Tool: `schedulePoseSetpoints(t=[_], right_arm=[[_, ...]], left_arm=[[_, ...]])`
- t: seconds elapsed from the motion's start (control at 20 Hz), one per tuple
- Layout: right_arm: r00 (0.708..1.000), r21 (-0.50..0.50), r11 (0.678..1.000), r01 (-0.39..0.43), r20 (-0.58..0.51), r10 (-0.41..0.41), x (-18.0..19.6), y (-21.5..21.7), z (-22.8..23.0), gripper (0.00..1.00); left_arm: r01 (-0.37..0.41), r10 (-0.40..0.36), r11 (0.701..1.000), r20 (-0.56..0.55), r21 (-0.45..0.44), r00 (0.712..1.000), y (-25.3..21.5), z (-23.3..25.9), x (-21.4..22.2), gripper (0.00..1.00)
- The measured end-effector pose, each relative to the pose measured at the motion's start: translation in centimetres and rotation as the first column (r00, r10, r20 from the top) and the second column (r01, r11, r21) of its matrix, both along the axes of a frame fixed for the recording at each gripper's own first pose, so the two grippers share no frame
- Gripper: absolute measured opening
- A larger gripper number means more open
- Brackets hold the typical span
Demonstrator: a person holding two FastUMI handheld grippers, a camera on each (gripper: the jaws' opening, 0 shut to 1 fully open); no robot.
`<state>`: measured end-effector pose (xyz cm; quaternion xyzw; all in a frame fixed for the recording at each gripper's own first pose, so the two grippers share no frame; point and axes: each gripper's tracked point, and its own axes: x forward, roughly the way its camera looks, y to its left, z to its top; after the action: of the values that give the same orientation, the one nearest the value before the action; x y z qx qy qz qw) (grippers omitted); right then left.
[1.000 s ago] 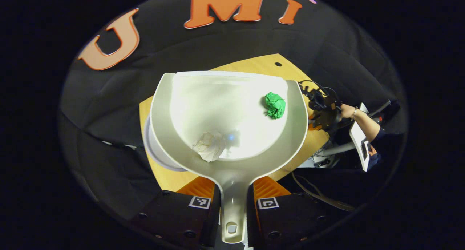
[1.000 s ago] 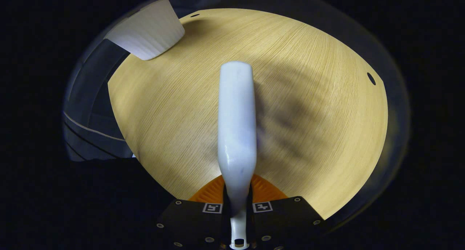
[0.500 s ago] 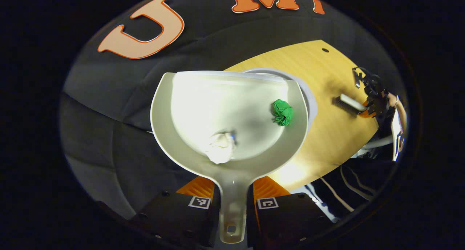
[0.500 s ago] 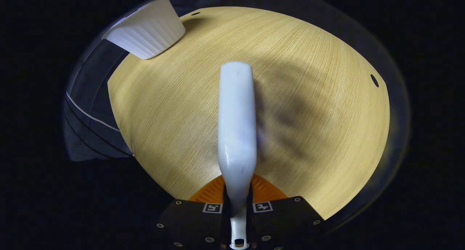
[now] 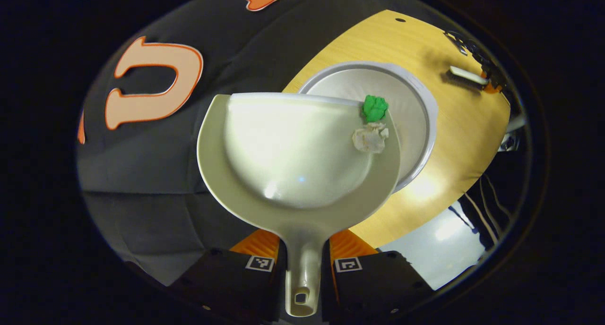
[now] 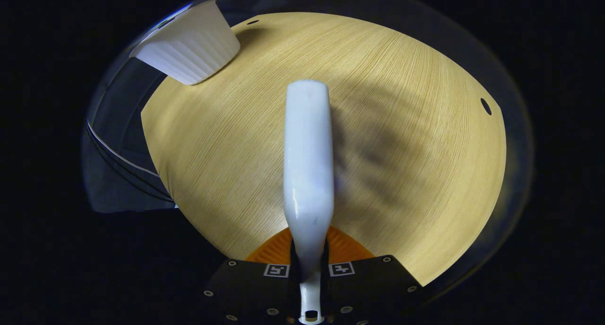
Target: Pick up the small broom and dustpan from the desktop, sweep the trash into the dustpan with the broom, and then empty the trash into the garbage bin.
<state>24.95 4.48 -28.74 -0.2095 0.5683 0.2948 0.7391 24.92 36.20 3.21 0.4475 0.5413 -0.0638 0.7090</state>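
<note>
While your left gripper [image 5: 302,263] pinches the dustpan [image 5: 293,159] handle, green [image 5: 375,107] and white wads [image 5: 370,139] sit at its far-right lip over the bin [image 5: 420,126]. Your right gripper [image 6: 309,268] clamps the broom [image 6: 308,174] above the desktop [image 6: 416,174]; the bin stands far left.

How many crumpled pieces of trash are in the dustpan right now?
2. A green wad sits at the dustpan's front right lip over the bin; a white wad lies touching just behind it. None looks hidden.
</note>
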Motion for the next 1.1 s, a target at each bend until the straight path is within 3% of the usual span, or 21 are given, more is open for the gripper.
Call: schedulePoseSetpoints(t=[0.1,0.2,0.3,0.55,0.75,0.9,1.1], right_arm=[[1.0,0.004,1.0,0.003,-0.002,-0.003,0.1,0.0,0.0,0.15],[1.0,0.006,1.0,0.006,-0.001,-0.006,0.1,-0.1,0.1,0.15],[1.0,0.008,1.0,0.01,0.0,-0.01,0.0,-0.2,0.1,0.15],[1.0,0.012,1.0,0.028,-0.003,-0.028,0.1,-0.4,0.0,0.15],[0.999,0.028,0.998,0.052,-0.006,-0.051,0.4,-0.9,0.1,0.16],[0.997,0.04,0.996,0.078,-0.006,-0.077,0.5,-1.3,0.3,0.15],[0.995,0.047,0.994,0.103,-0.004,-0.103,0.4,-1.7,0.6,0.15]], left_arm=[[0.057,-0.059,0.993,0.011,0.103,0.998,0.8,0.6,0.9,0.32],[0.122,-0.126,0.967,0.006,0.223,0.992,1.5,1.2,1.6,0.32],[0.152,-0.15,0.955,-0.028,0.254,0.988,1.1,1.1,1.1,0.32],[0.116,-0.108,0.979,-0.055,0.166,0.993,0.9,-0.1,1.0,0.32],[-0.03,0.029,0.999,-0.03,-0.021,0.999,-0.7,-2.0,0.2,0.32],[-0.139,0.141,0.978,0.004,-0.156,0.99,-1.8,-3.6,0.1,0.32],[-0.22,0.252,0.919,0.06,-0.327,0.966,-3.2,-5.2,0.5,0.32]])
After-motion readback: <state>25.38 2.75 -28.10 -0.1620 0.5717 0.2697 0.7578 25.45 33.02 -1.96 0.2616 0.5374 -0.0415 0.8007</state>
